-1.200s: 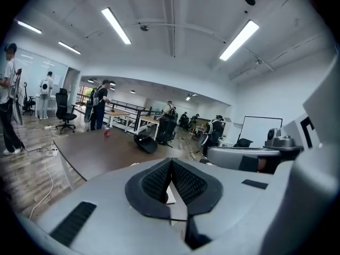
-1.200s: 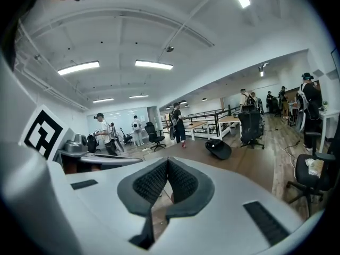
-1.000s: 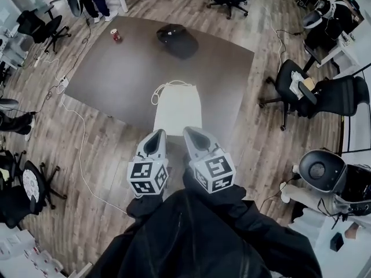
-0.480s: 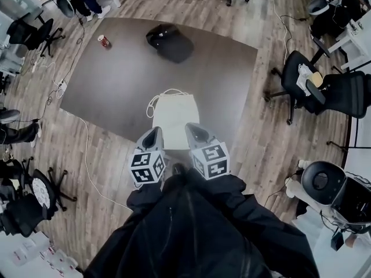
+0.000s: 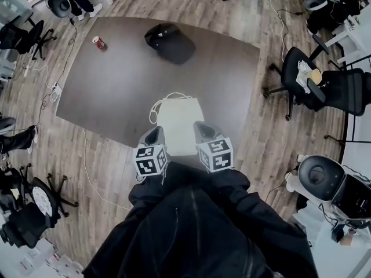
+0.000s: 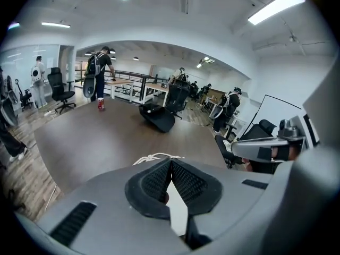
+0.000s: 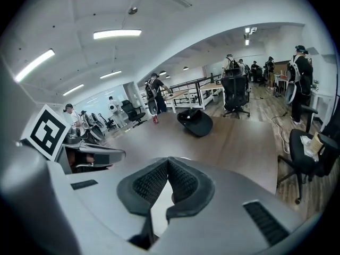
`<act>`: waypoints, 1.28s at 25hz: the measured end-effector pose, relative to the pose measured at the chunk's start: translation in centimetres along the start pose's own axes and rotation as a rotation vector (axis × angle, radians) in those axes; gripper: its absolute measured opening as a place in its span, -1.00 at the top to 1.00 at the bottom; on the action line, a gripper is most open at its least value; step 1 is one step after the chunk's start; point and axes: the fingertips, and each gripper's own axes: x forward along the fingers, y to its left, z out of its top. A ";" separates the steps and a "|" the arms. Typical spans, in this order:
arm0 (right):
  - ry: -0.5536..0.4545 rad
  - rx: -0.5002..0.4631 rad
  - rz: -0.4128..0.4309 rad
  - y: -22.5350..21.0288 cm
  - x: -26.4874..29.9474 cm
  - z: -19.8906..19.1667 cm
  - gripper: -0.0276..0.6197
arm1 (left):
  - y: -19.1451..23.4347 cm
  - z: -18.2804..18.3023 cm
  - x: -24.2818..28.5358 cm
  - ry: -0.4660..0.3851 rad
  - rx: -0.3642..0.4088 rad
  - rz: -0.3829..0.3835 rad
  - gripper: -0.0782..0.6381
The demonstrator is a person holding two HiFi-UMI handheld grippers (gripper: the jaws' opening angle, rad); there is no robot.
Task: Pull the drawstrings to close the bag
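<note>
A white drawstring bag (image 5: 178,120) lies flat on the dark table (image 5: 116,91), close to its near edge. Its cream drawstrings (image 5: 163,101) loop out at the bag's far end. My left gripper (image 5: 153,134) hovers over the bag's near left corner, shut and holding nothing. My right gripper (image 5: 202,128) is over the near right corner, also shut and empty. In the left gripper view the closed left gripper (image 6: 171,161) hides most of the bag, with the drawstrings (image 6: 156,156) just beyond. The right gripper (image 7: 169,161) shows its jaws pressed together in the right gripper view, with the bag (image 7: 159,209) below.
A black cap-like bag (image 5: 169,41) lies at the table's far side, and a red can (image 5: 99,43) stands at the far left. Office chairs (image 5: 304,80) stand to the right. Cables (image 5: 87,155) trail on the wooden floor. People stand by desks at the back (image 6: 101,73).
The head view has drifted and pulled back a little. Both grippers stay shut and side by side at the bag's near end. The bag has not moved on the table.
</note>
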 end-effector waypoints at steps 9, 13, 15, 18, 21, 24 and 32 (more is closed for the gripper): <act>0.155 0.002 -0.112 -4.9 7.7 -2.9 0.85 | 5.5 -0.8 8.0 0.111 -0.023 0.003 0.69; 0.199 0.000 -0.127 -6.1 10.8 -3.9 0.85 | 7.4 -2.2 11.2 0.161 -0.023 0.004 0.69; 0.217 0.002 -0.137 -6.9 12.3 -4.3 0.85 | 8.1 -2.6 12.8 0.178 -0.026 0.010 0.69; 0.248 0.013 -0.155 -8.2 14.1 -4.8 0.85 | 8.9 -2.7 14.9 0.199 -0.002 0.004 0.69; 0.269 0.016 -0.168 -9.4 15.7 -5.0 0.85 | 9.4 -2.4 16.9 0.210 0.047 -0.022 0.69; 0.277 0.025 -0.175 -10.4 17.0 -5.2 0.85 | 10.3 -2.6 18.2 0.227 0.075 -0.041 0.57; 0.333 0.014 -0.127 -11.8 19.4 -6.2 0.76 | 10.2 -3.5 20.4 0.276 0.241 -0.158 0.36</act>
